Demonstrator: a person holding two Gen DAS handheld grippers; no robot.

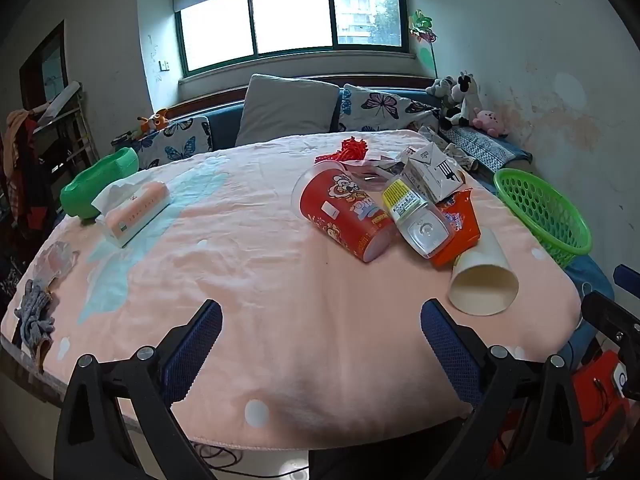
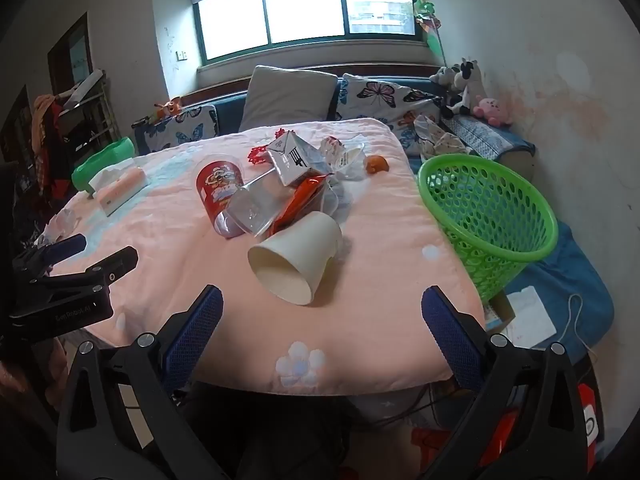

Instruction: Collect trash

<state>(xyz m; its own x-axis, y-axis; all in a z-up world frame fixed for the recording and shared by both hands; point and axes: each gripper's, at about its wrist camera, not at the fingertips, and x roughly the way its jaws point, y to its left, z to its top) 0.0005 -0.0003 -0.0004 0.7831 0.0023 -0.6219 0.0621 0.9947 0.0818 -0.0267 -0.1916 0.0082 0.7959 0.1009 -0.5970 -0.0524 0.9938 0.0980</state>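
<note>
A pile of trash lies on the pink-covered table (image 1: 280,280): a white paper cup (image 1: 482,280) on its side, a red noodle tub (image 1: 344,216), a clear plastic bottle (image 1: 420,220), an orange wrapper (image 1: 460,220) and a white carton (image 1: 432,172). The right wrist view shows the same cup (image 2: 300,260), tub (image 2: 220,192), carton (image 2: 290,158) and wrapper (image 2: 304,200). A green mesh basket (image 2: 488,216) stands off the table's right edge; it also shows in the left wrist view (image 1: 544,216). My left gripper (image 1: 320,344) is open and empty above the table's near edge. My right gripper (image 2: 320,336) is open and empty just short of the cup.
A tissue box (image 1: 132,212) and a green container (image 1: 100,180) sit at the table's left. A grey cloth (image 1: 36,316) lies at the left edge. Behind the table is a sofa with cushions (image 1: 288,108) and plush toys (image 1: 464,100). The left gripper's body (image 2: 64,284) shows at left.
</note>
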